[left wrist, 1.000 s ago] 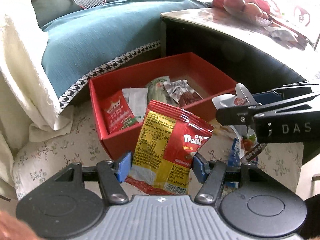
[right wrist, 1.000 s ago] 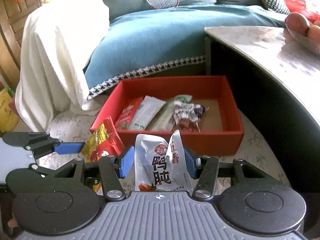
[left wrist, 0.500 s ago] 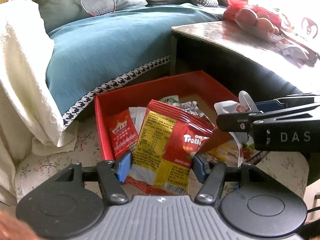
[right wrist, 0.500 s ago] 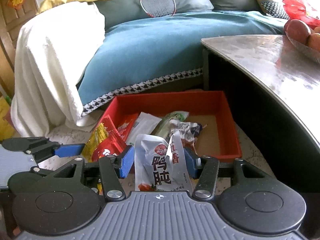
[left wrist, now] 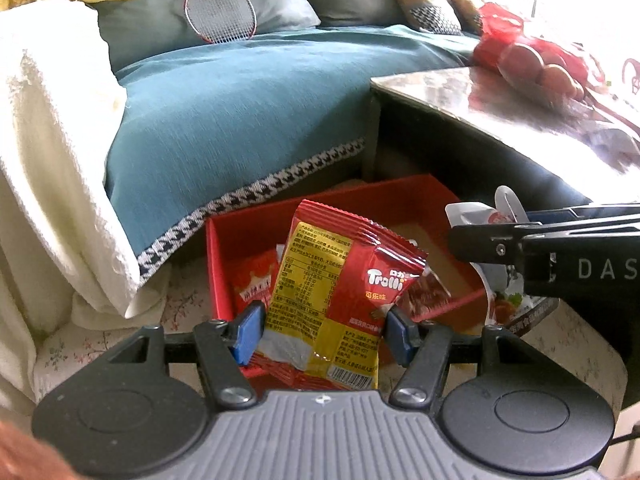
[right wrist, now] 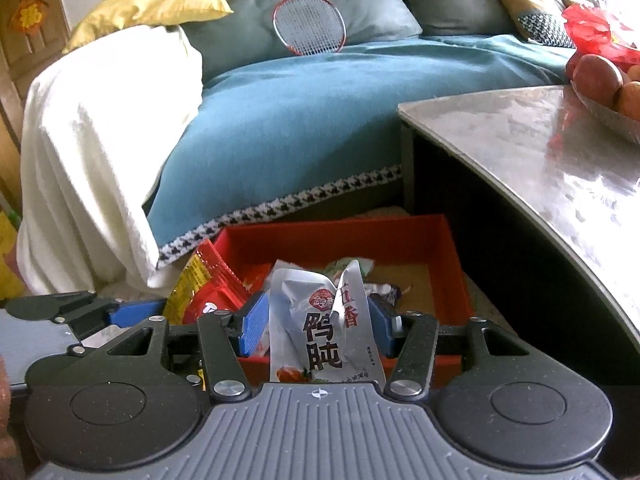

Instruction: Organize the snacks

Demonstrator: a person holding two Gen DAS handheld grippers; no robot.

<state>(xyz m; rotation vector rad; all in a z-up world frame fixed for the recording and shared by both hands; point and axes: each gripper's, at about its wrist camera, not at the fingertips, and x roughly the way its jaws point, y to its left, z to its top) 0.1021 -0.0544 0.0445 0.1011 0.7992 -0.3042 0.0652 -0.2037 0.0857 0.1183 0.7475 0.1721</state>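
1. The sofa (right wrist: 320, 120) with its teal cover and the white blanket (right wrist: 100, 140) fill the back of both views; a badminton racket (right wrist: 310, 26) leans on the cushions, clear of my work.
2. The bench (right wrist: 560, 168) stands to my right, with fruit (right wrist: 600, 76) near its far edge — I judge the snacks are not meant to end up there.
3. The red box (right wrist: 448, 252) sits on the floor between sofa and bench, open-topped and low, so I can lower packets straight in; several packets already lie inside.
4. My left gripper (left wrist: 320, 326) has its fingers pinching the red-and-yellow Trolli packet (left wrist: 336, 280) by its lower part, holding it upright above the box's near wall.
5. My right gripper (right wrist: 318, 330) has its fingers closed on the silver packet (right wrist: 320, 320) the same way, just short of the box — side by side, probably so both packets can go in together.
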